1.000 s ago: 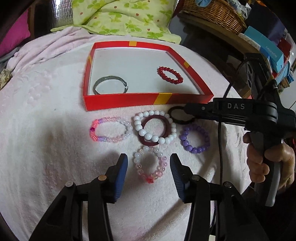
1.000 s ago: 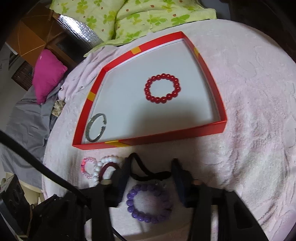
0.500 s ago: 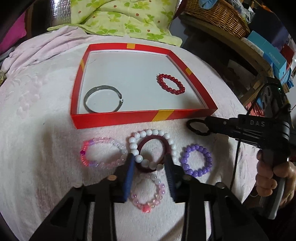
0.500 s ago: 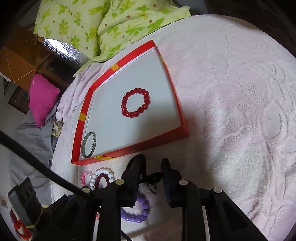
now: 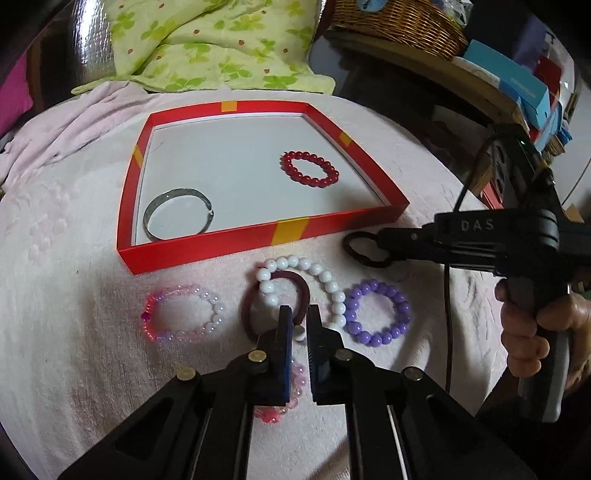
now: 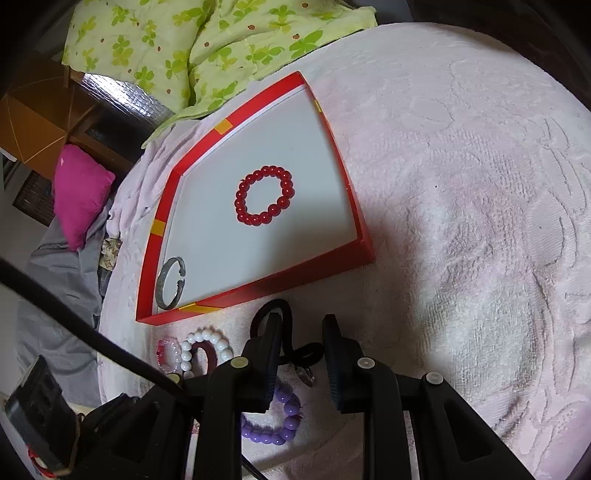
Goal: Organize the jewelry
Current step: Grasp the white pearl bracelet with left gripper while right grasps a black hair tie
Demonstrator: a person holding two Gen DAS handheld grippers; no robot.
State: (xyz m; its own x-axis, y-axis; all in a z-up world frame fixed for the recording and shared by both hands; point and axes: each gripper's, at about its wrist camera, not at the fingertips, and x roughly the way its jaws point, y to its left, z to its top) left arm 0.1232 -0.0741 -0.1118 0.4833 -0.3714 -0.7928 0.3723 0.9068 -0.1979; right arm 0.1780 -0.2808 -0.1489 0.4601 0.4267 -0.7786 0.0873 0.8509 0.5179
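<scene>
A red-walled tray (image 5: 207, 245) (image 6: 314, 271) holds a red bead bracelet (image 5: 309, 170) (image 6: 264, 200) and a silver bangle (image 5: 178, 213) (image 6: 170, 282). My left gripper (image 5: 299, 325) is shut on the white bead bracelet (image 5: 314, 271), which lies over a maroon ring (image 5: 255, 299). A purple bead bracelet (image 5: 377, 312) (image 6: 275, 421), a pink clear bracelet (image 5: 177, 317) and a pink-white one (image 5: 280, 402) lie on the towel. My right gripper (image 6: 301, 338) (image 5: 384, 240) is open around a black hair tie (image 6: 282, 332) (image 5: 364, 249).
A pale pink towel (image 6: 461, 203) covers the surface. A green floral quilt (image 5: 207, 44) lies behind the tray. A wicker basket (image 5: 399, 22) and boxes (image 5: 524, 85) stand at the back right. A magenta cushion (image 6: 83, 192) sits far left.
My left gripper moved forward and closed on the white bead bracelet, dragging its beads. My right gripper closed around the black hair tie, then opened wider, still around it.
</scene>
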